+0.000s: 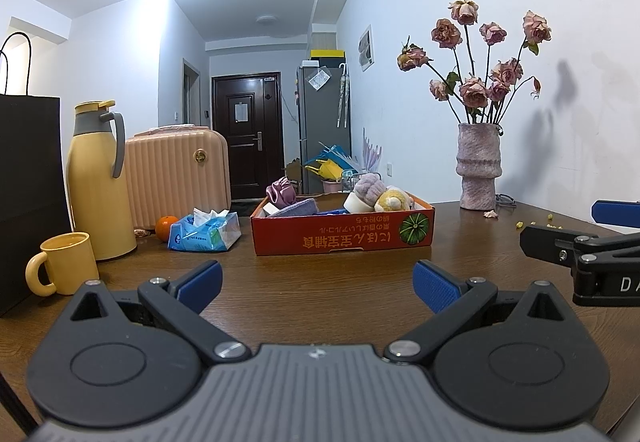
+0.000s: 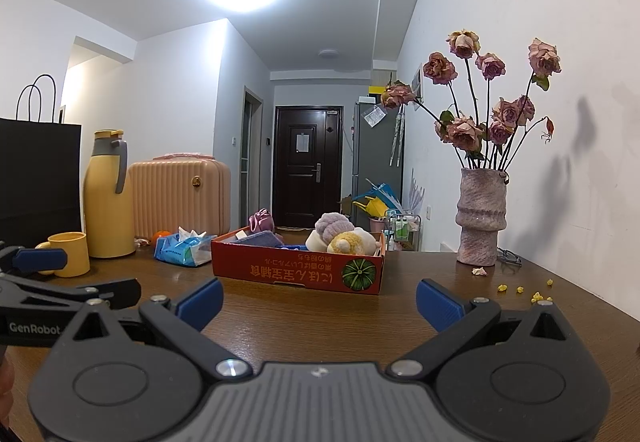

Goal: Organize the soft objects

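We look across a brown wooden table [image 1: 320, 282], with a shallow red cardboard box [image 1: 340, 234] as our landmark at its middle. Far to the left of the box stands a black paper bag [image 1: 28, 178]. Next comes a yellow mug [image 1: 66, 262], then a tall yellow thermos jug [image 1: 100, 178] just behind the mug. A pink ribbed case [image 1: 176, 174] stands behind and left of the box, with an orange [image 1: 166, 227] at its foot. Just left of the box lies a blue tissue pack [image 1: 206, 230].

Inside the box sit the soft things: a shiny mauve scrunchie [image 1: 282, 192] at the back left, a folded purple cloth [image 1: 298, 208] in front of it, and on the right side a fluffy lilac toy [image 1: 370, 188] touching a yellow plush [image 1: 392, 200].

To the right of the box, near the wall, a pink vase [image 1: 478, 166] holds dried roses [image 1: 480, 54].

In front of the box, our left gripper [image 1: 318, 286] hovers over bare table, blue pads spread wide, grasping nothing. Our right gripper [image 2: 320, 304] sits beside it, equally wide apart and empty.
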